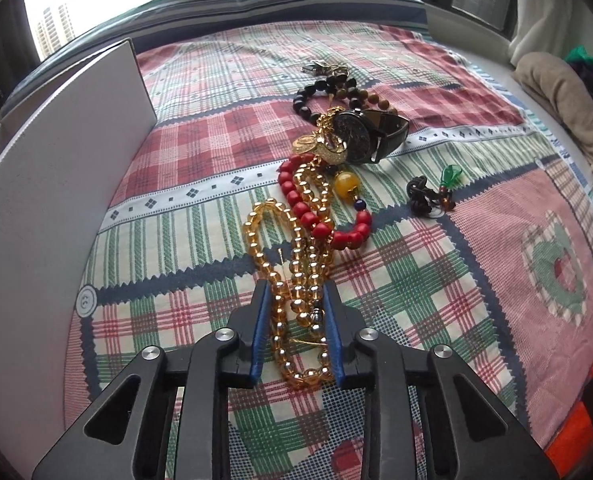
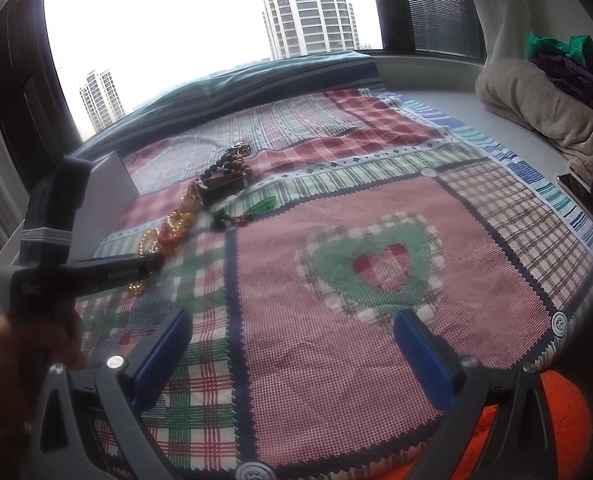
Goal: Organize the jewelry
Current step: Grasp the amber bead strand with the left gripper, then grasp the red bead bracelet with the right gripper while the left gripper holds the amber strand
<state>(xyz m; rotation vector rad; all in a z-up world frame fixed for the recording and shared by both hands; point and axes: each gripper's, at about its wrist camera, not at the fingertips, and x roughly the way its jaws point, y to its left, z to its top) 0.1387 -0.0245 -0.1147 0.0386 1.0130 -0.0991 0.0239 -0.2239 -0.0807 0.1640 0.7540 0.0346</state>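
Observation:
A pile of jewelry lies on the plaid cloth. An amber bead necklace [image 1: 292,276] runs from the pile down between the blue pads of my left gripper [image 1: 296,300], whose jaws stand close on either side of the beads. Beyond it lie a red bead bracelet [image 1: 316,212], a gold pendant [image 1: 324,148], a black watch [image 1: 372,136], dark bead bracelets [image 1: 328,88] and a green charm on a dark cord [image 1: 436,192]. My right gripper [image 2: 292,326] is wide open and empty over the pink patch with a heart [image 2: 376,268]. The left gripper [image 2: 96,272] shows in the right view over the beads.
A white box [image 1: 56,168] stands along the left side of the cloth. A folded beige towel [image 2: 536,112] and dark clothes lie at the far right on the sill. A window is behind. An orange surface [image 2: 560,420] shows at the near right edge.

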